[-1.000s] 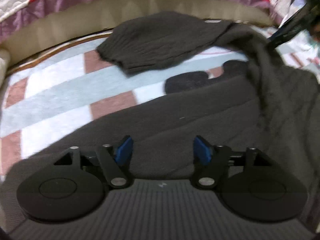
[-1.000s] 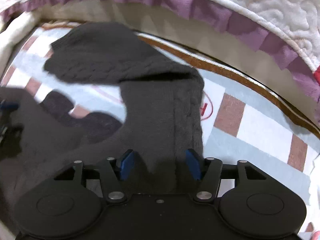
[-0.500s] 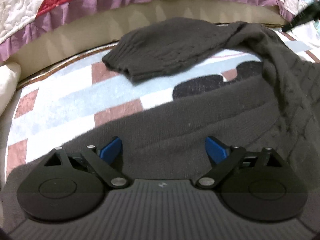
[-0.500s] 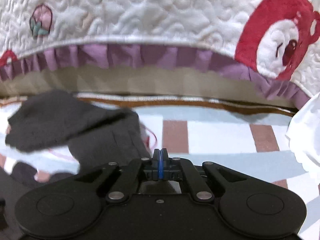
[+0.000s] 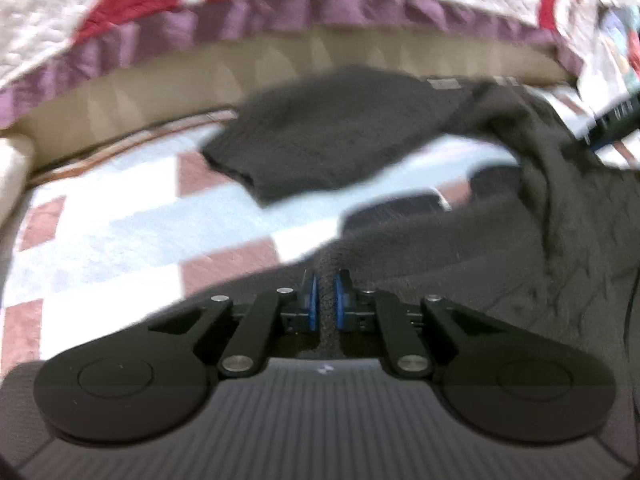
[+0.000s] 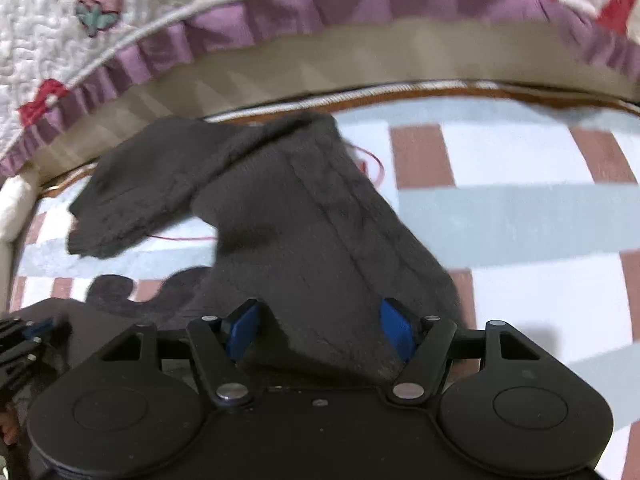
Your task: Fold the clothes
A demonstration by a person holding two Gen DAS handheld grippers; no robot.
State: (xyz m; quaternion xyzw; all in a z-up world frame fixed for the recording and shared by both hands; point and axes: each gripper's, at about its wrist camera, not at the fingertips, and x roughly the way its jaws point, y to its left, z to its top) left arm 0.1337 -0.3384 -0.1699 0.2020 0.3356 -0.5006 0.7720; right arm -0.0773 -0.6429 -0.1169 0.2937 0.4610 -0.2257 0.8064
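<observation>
We see a dark grey cable-knit sweater (image 6: 320,216) sprawled on a checked mat (image 6: 520,220) of pale blue, white and brick-red blocks, one ribbed sleeve (image 5: 332,144) stretched toward the quilt (image 6: 120,20) with its purple ruffle. Our left tongs (image 5: 325,300) are clenched on a pinch of the knit's edge. Our right tongs (image 6: 320,328) stand released, low over the sweater's body, blue pads (image 6: 396,328) straddling the fabric.

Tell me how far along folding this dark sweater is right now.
Early stage. One sleeve already lies folded across, but the dark sweater is otherwise spread on the checked blanket. In hand: the left gripper pinches a ridge of knit, while the right gripper sits open around a fabric strip. The body folds remain.
</observation>
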